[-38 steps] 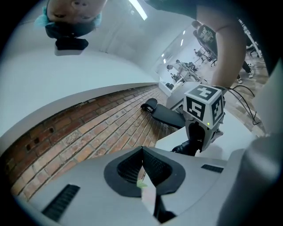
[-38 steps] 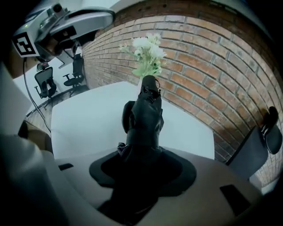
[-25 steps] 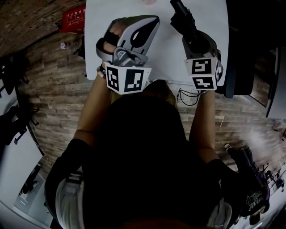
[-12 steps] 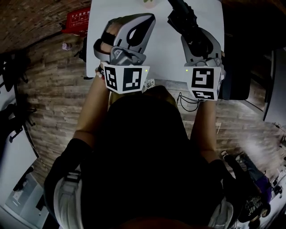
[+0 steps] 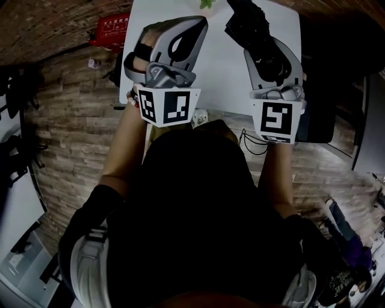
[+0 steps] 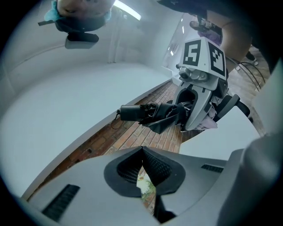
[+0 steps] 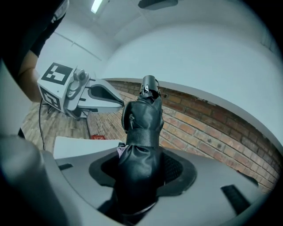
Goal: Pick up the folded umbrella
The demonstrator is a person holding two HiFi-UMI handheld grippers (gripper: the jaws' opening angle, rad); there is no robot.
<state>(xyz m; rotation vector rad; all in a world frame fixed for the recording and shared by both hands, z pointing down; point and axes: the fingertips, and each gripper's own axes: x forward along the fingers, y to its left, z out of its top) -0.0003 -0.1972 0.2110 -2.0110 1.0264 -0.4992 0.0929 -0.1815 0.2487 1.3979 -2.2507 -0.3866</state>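
Observation:
The folded umbrella (image 5: 248,25) is black, strapped round its middle, with a short handle at its far end. My right gripper (image 5: 260,45) is shut on it and holds it above the white table (image 5: 222,78). In the right gripper view the umbrella (image 7: 142,128) stands out between the pads, its handle away from me. The left gripper view shows the umbrella (image 6: 152,115) sticking level out of the right gripper (image 6: 198,103). My left gripper (image 5: 198,30) hovers to the left of it, apart, pads (image 6: 154,165) together on nothing.
A red box (image 5: 111,30) lies on the wood floor left of the table. A green plant (image 5: 206,3) shows at the table's far edge. A dark chair (image 5: 319,114) stands at the right, and a cable (image 5: 252,135) loops under the table's near edge.
Both grippers have risen toward the head camera, the right one more. The umbrella has come up with the right gripper, which has tipped more level.

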